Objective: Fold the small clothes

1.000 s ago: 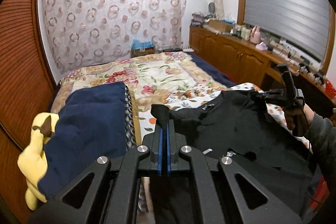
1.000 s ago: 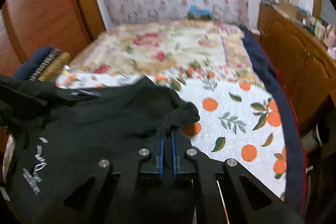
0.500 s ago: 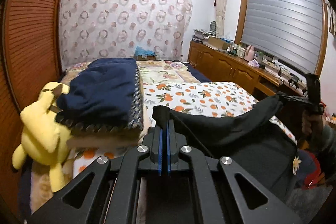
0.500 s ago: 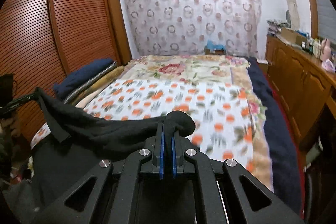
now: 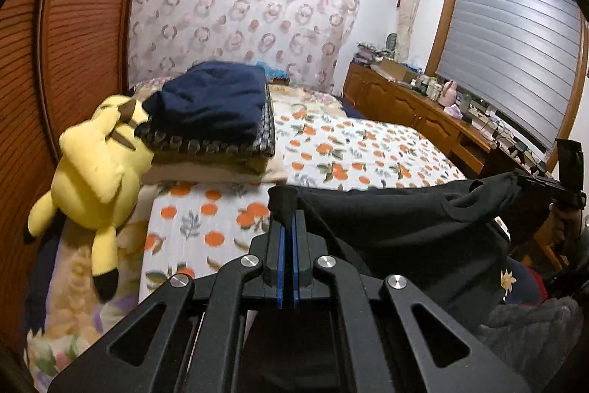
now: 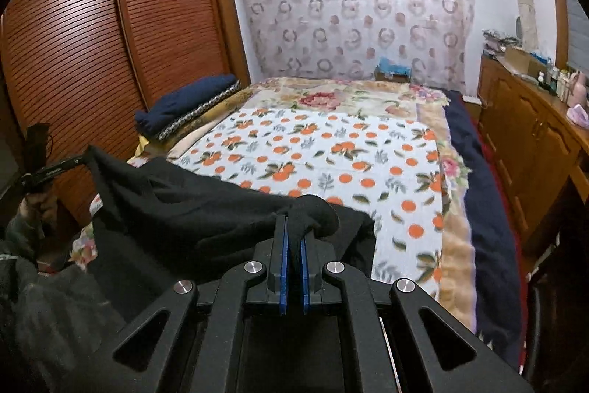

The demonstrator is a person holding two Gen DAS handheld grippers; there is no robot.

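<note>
A black shirt point(image 5: 397, 227) hangs stretched between my two grippers at the near end of the bed, off the orange-print sheet point(image 5: 349, 150). My left gripper point(image 5: 287, 212) is shut on one corner of it; a knob of black cloth sticks up past the blue pads. In the left wrist view my right gripper point(image 5: 522, 177) shows at the far right, holding the other corner. In the right wrist view my right gripper point(image 6: 293, 221) is shut on a bunched fold of the black shirt point(image 6: 191, 205), and my left gripper point(image 6: 86, 158) pinches its far corner at the left.
A stack of folded clothes point(image 5: 217, 113) with a navy piece on top lies at the bed's left, next to a yellow plush toy point(image 5: 97, 164). A slatted wooden wardrobe point(image 6: 92, 35) stands left of the bed, a wooden cabinet point(image 6: 530, 120) to the right, a patterned curtain point(image 6: 353, 13) behind.
Both grippers have pulled back from over the bed to its near end, lifting the black shirt off the sheet. It now hangs taut between them.
</note>
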